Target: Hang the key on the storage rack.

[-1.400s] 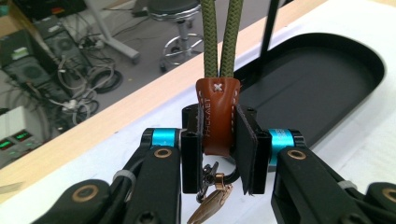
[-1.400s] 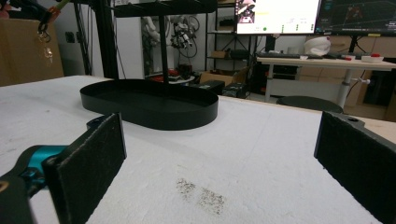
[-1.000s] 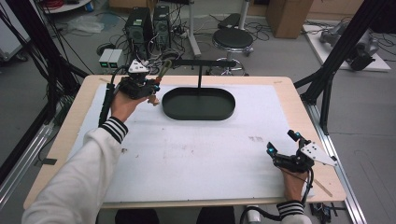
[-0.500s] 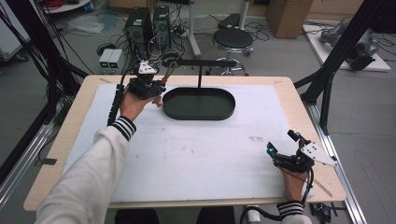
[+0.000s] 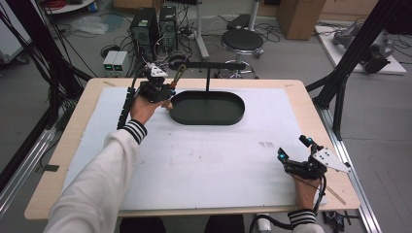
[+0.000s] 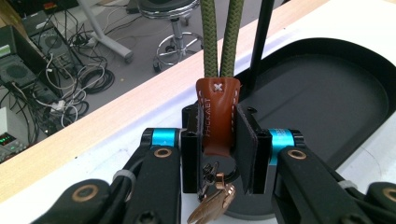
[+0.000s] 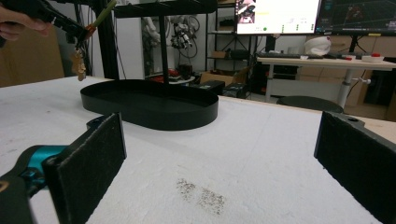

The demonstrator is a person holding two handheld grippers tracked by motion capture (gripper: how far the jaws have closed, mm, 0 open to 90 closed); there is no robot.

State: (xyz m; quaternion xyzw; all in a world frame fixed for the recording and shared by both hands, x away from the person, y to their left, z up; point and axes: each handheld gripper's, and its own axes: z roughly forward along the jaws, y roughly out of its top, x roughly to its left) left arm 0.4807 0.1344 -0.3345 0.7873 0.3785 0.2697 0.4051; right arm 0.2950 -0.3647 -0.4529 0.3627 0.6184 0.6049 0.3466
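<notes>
Clamping a brown leather tab [image 6: 217,119] — left gripper [image 6: 219,154], key [image 6: 212,205] probably dangling beneath, right gripper [image 7: 219,163] wide open — holding nothing.

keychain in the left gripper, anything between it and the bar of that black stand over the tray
Nothing visible blocks it. The left gripper is shut on the keychain by its brown leather tab, beside the black tray. Its green cord loop rises toward the stand's crossbar, with open air between.
</notes>
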